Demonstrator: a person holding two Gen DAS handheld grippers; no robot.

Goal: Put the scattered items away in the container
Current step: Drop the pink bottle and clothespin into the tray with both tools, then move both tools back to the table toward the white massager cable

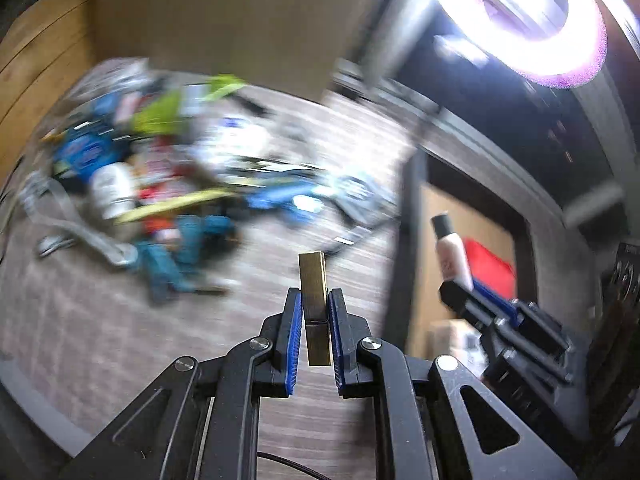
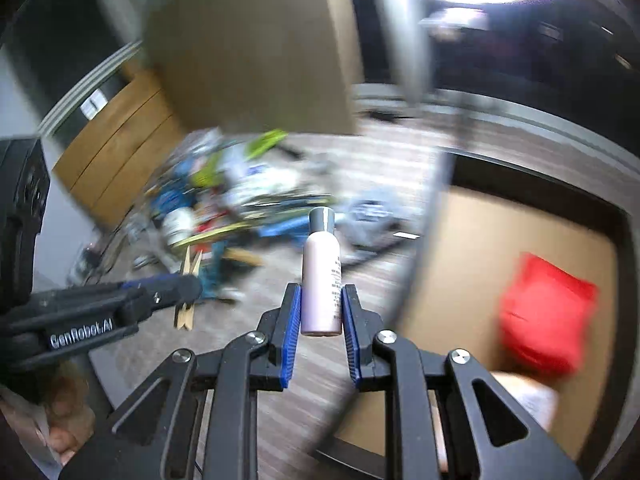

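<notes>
Two grabs at once: left hand-held gripper (image 1: 314, 312) is clamped on a small wooden clothespin (image 1: 315, 300), right hand-held gripper (image 2: 320, 308) is clamped on a pale pink bottle with a grey cap (image 2: 322, 276). Dark-rimmed cardboard-lined box (image 2: 480, 248) sits just right of both. I'd get fully over it before letting go. Left one reads "GenRobot.AI"; bottle print is too blurry.

Ring light (image 1: 520, 20) glaring overhead; wood cabinet (image 2: 116, 152) bkgd; grey wood-grain floor (image 1: 100, 340).
</notes>
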